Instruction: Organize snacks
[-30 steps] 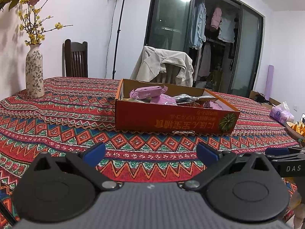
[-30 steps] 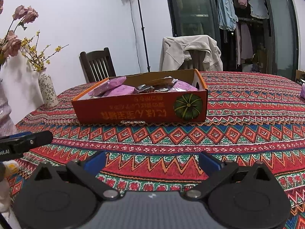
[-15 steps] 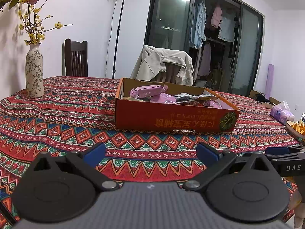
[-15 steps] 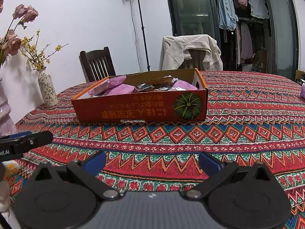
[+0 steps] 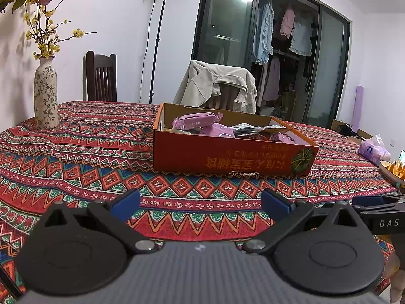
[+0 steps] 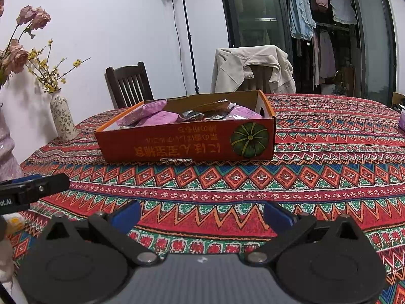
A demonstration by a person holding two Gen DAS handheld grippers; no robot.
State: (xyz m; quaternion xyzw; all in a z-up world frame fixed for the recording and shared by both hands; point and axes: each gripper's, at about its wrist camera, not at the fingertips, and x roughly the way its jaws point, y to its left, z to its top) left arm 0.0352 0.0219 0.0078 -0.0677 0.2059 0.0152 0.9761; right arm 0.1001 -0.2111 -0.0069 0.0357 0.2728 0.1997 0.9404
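Observation:
An orange cardboard box (image 5: 227, 157) (image 6: 187, 147) with a pumpkin picture sits in the middle of the patterned tablecloth (image 5: 76, 162). Pink snack packets (image 5: 196, 120) (image 6: 152, 116) and silver-dark wrappers (image 5: 246, 128) lie heaped inside it. My left gripper (image 5: 200, 204) hovers over the near table edge, well short of the box, open and holding nothing. My right gripper (image 6: 201, 214) is likewise open and holding nothing, facing the box's pumpkin end. Each gripper's dark body shows at the side of the other's view.
A floral vase (image 5: 45, 96) with yellow sprigs stands at the table's far left. A pink tissue pack (image 5: 373, 149) and a bowl of orange pieces (image 5: 393, 169) sit at the right. Two chairs, one draped with a beige jacket (image 5: 217, 86), stand behind the table.
Both views barely shift; the box sits a touch lower and nearer in the right wrist view. Both grippers stay open.

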